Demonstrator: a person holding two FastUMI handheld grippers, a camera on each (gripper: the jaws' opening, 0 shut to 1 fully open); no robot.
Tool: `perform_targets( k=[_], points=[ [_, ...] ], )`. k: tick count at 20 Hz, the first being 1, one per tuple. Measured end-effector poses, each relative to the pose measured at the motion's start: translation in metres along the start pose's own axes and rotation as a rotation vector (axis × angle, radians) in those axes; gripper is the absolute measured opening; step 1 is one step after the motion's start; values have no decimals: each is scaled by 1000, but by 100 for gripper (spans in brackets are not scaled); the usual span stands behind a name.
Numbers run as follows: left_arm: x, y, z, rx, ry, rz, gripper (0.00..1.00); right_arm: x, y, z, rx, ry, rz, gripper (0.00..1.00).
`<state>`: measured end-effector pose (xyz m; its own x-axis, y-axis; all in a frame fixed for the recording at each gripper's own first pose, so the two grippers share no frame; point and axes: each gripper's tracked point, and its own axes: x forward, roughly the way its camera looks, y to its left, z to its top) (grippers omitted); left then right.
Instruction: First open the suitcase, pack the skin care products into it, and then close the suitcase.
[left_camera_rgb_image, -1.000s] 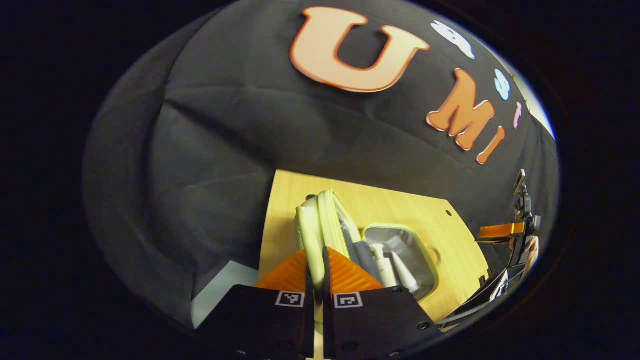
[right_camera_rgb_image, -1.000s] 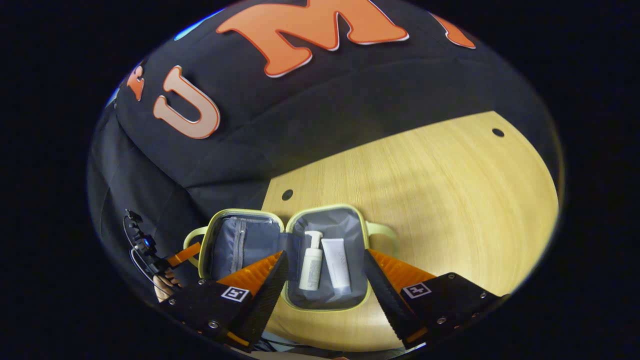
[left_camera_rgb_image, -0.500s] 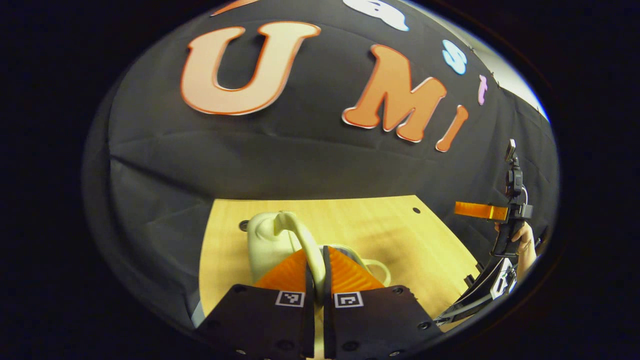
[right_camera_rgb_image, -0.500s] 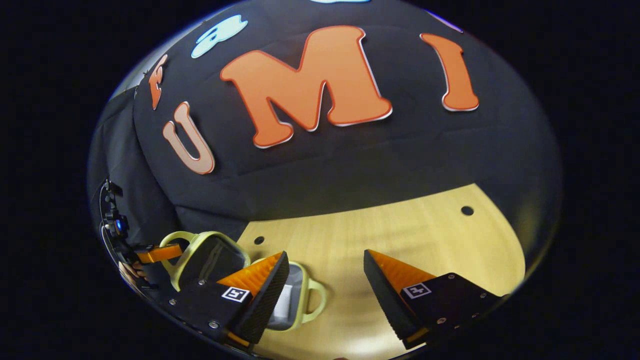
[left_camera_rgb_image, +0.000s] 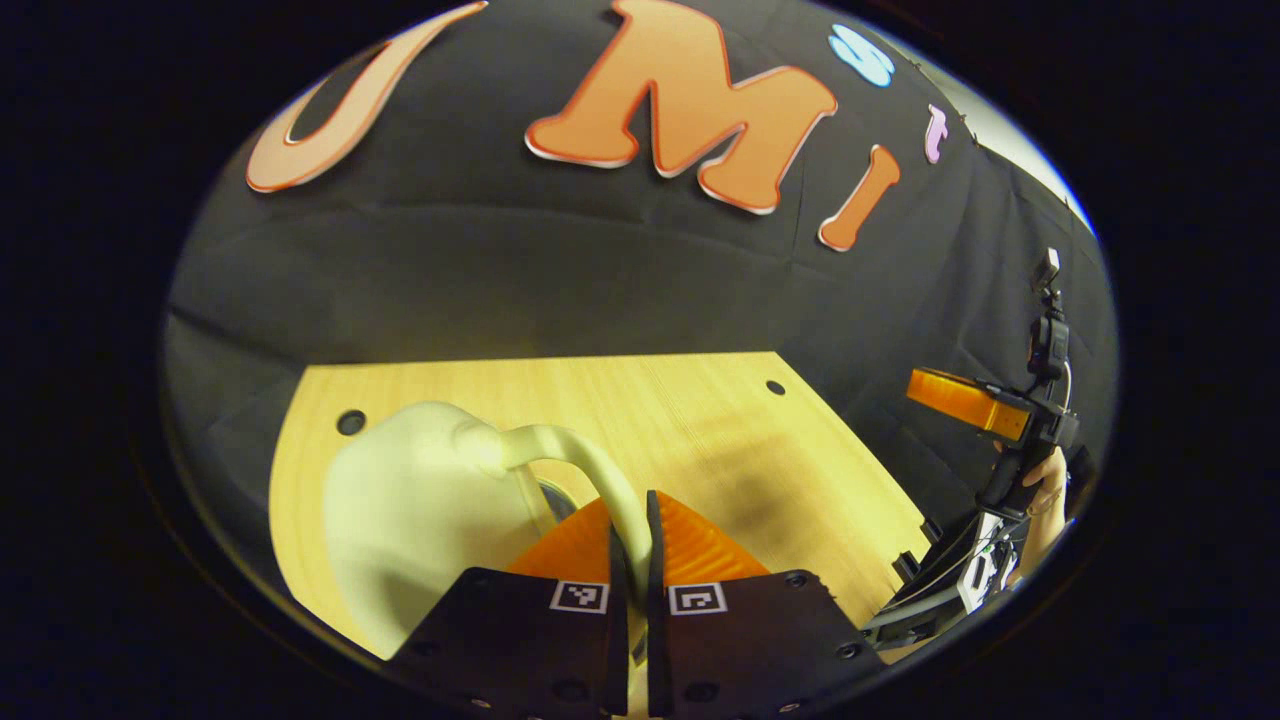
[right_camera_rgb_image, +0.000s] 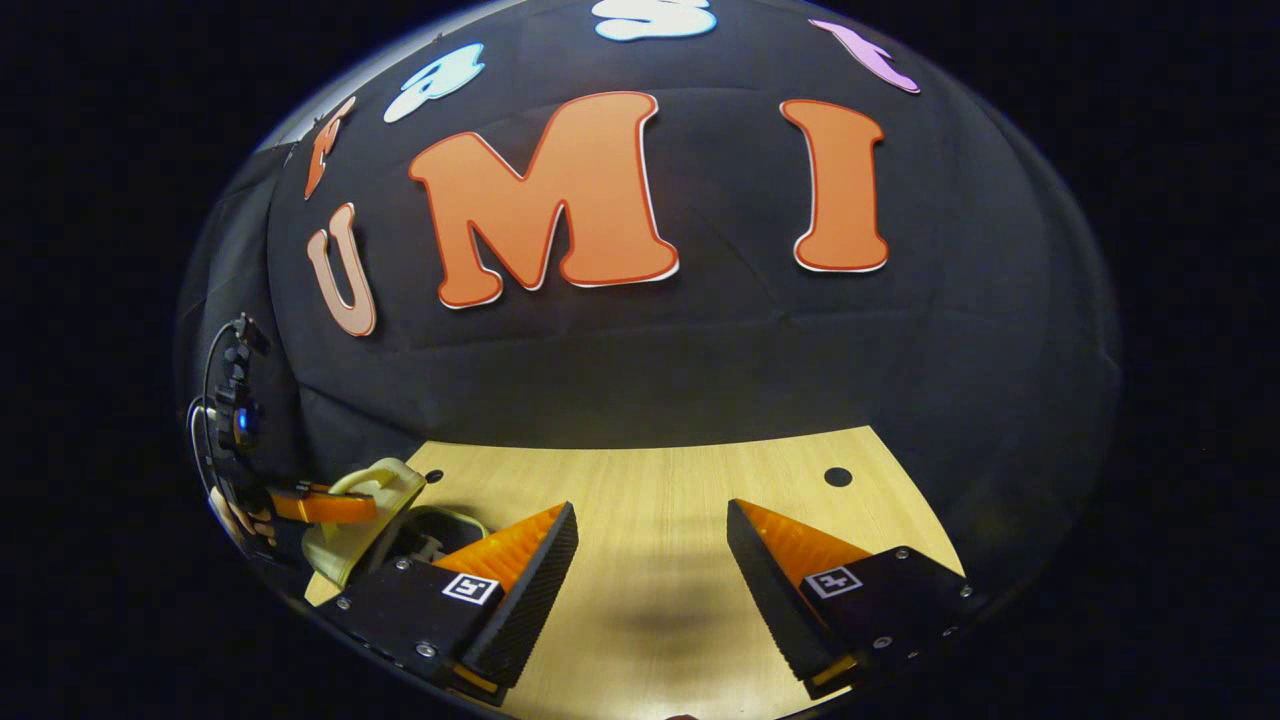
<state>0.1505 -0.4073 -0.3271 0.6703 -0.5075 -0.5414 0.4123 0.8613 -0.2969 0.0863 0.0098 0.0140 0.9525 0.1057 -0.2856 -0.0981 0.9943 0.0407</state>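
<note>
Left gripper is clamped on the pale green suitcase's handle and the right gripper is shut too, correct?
Not quite. The left gripper is clamped on the pale green suitcase's handle, but the right gripper is open, fingers apart over the wooden table, as the right gripper view shows.

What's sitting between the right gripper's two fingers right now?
Nothing: in the right gripper view, the right gripper stands open over bare wooden table; the suitcase lies off to its left.
</note>
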Motion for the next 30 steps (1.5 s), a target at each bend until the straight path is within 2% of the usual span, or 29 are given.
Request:
perform_targets(
  k=[5, 9, 11, 14, 16, 17, 18, 19, 20, 21, 22, 23, 25, 28, 29, 30],
  points=[
    [61, -13, -39, 14, 91, 44, 8, 5, -34, -18, -9, 6, -20, 95],
    [104, -18, -73, -4, 111, 71, 8, 9, -48, -37, 4, 32, -22, 95],
    [115, -20, -87, 8, 125, 85, 8, 10, -52, -47, 14, 51, -19, 96],
    [115, -18, -81, 59, 115, 147, 8, 12, -52, -53, 17, 60, -17, 96],
    [114, -21, -76, 45, 98, 161, 12, 11, -52, -52, 15, 53, -6, 95],
    [110, -23, -76, 13, 92, 165, 22, 10, -52, -52, 12, 47, 3, 95],
    [107, -26, -74, -21, 75, 166, 25, 9, -50, -50, 8, 42, 14, 95],
    [103, -31, -72, -42, 51, 164, 41, 7, -50, -50, 1, 39, 25, 95],
    [100, -39, -68, -52, 28, 160, 46, 5, -50, -51, -10, 37, 32, 96],
    [100, -44, -65, -58, 11, 173, 70, 3, -50, -52, -22, 37, 35, 95],
    [95, -46, -60, -56, -12, 201, 78, 1, -51, -52, -33, 35, 35, 95],
    [88, -46, -52, -49, -40, 236, 94, 0, -51, -50, -39, 33, 33, 95],
    [63, -45, -29, -25, -126, 295, 95, -11, -52, -48, -44, 32, 42, 95],
    [19, -47, 14, -7, -228, 374, 95, -26, -59, -38, -61, 18, 16, 95],
    [7, -48, 29, 6, -258, 375, 100, -30, -59, -31, -60, -1, 8, 95],
    [-4, -51, 41, 26, -279, 365, 100, -35, -57, -23, -59, -24, 2, 95]
  ],
)
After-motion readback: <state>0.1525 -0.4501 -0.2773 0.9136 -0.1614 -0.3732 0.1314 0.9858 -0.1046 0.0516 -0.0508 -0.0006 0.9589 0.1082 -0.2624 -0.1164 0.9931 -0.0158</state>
